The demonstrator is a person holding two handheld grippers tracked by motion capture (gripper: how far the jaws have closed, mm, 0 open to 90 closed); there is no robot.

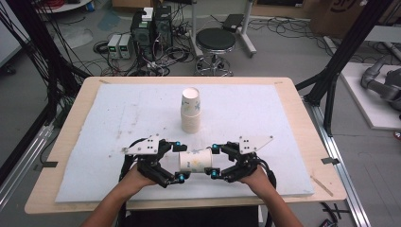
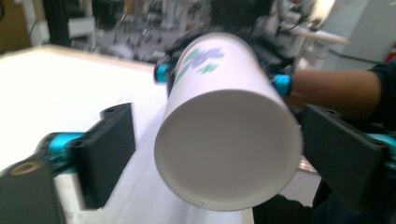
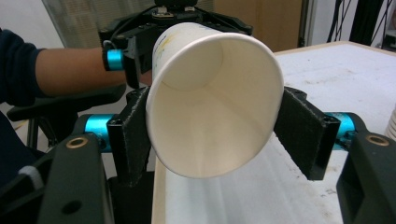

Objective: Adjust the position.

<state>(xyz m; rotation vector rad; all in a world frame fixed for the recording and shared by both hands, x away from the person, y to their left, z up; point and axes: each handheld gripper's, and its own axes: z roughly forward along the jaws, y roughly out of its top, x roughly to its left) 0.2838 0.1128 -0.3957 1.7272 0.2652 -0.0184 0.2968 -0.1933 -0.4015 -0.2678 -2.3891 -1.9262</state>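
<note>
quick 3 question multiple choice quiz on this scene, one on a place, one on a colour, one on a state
1. Where does the stack of paper cups stand?
A. on the floor by the stool
B. on the mat, beyond both grippers
C. at the table's right edge

2. What colour is the mat on the table?
A. white
B. red
C. black

3. How is the single paper cup placed?
A. upright on the mat
B. crushed flat
C. on its side between the grippers

Answers:
1 B: the stack of paper cups stands mid-mat, farther from the person than the left gripper and the right gripper.
2 A: the mat is white over the wooden table.
3 C: the paper cup lies level, its mouth end pressed between the right gripper's fingers.
</note>
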